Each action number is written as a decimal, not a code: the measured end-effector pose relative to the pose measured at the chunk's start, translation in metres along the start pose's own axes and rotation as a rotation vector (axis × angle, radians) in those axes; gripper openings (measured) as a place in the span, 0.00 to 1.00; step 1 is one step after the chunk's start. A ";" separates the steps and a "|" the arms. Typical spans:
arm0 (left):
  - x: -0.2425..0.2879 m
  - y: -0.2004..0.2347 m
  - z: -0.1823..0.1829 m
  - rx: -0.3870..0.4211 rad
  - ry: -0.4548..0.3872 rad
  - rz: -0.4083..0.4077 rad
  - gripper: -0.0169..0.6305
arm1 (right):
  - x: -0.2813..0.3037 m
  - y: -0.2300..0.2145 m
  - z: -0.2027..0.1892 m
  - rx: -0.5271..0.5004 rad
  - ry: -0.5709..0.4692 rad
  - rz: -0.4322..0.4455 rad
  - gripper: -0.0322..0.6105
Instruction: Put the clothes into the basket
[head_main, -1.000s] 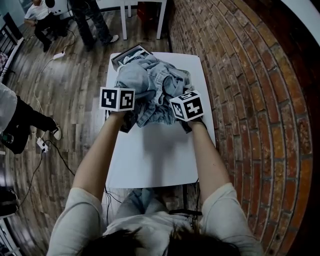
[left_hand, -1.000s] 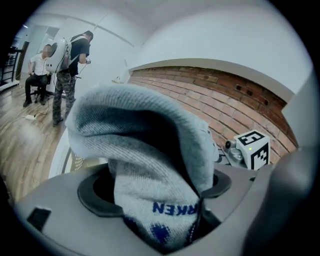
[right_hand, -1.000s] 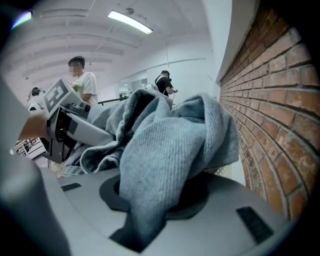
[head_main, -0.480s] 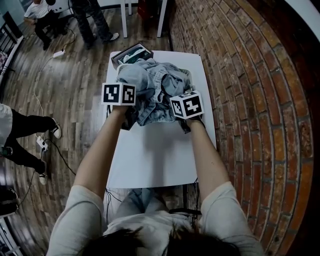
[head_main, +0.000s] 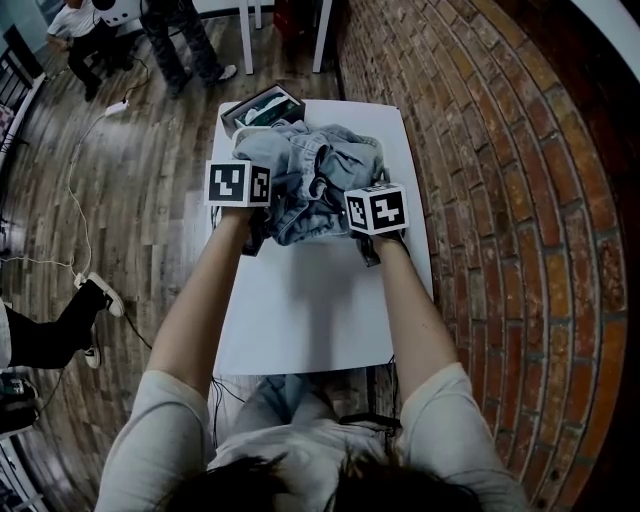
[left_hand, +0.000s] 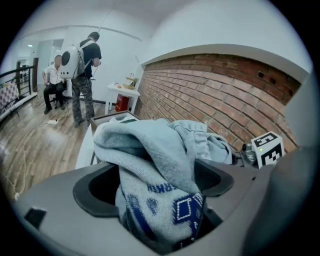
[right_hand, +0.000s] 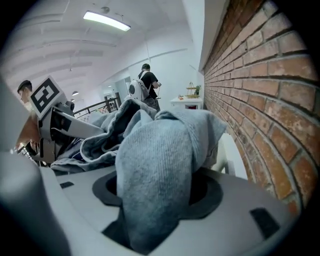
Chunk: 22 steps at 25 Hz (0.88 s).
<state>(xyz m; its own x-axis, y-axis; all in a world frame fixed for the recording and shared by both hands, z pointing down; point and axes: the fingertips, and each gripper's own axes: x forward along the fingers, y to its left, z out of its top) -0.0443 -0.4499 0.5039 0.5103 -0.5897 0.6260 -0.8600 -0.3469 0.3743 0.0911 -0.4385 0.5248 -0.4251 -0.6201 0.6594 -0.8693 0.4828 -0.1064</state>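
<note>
Left gripper (left_hand: 160, 187) and right gripper (right_hand: 155, 197) had just been opening, clothes (left_hand: 150, 145) slack between; only left gripper view showed blue patterning (left_hand: 187, 212).

— What are the clothes (head_main: 310, 180) made of?
— Soft cloth, all matt: pale blue ribbed knit, one piece with a dark blue woven pattern.
— And the surface (head_main: 310, 320) under them?
— Smooth, white, matt. Right of it the wall (head_main: 480, 200) is rough brick; left of it the floor (head_main: 150, 200) is glossy wood planks.
</note>
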 end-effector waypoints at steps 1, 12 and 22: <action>-0.004 0.002 0.004 0.019 -0.019 0.026 0.73 | -0.001 -0.001 0.001 0.011 -0.009 -0.003 0.44; -0.054 -0.004 0.047 0.193 -0.292 0.183 0.73 | -0.037 -0.011 0.019 0.057 -0.109 -0.131 0.58; -0.073 -0.030 0.044 0.222 -0.382 0.140 0.73 | -0.077 0.003 0.028 0.110 -0.279 -0.170 0.58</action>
<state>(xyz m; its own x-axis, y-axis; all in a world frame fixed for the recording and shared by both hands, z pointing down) -0.0560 -0.4287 0.4175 0.3868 -0.8541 0.3478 -0.9219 -0.3679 0.1218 0.1145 -0.4068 0.4529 -0.3113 -0.8383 0.4475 -0.9491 0.2977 -0.1024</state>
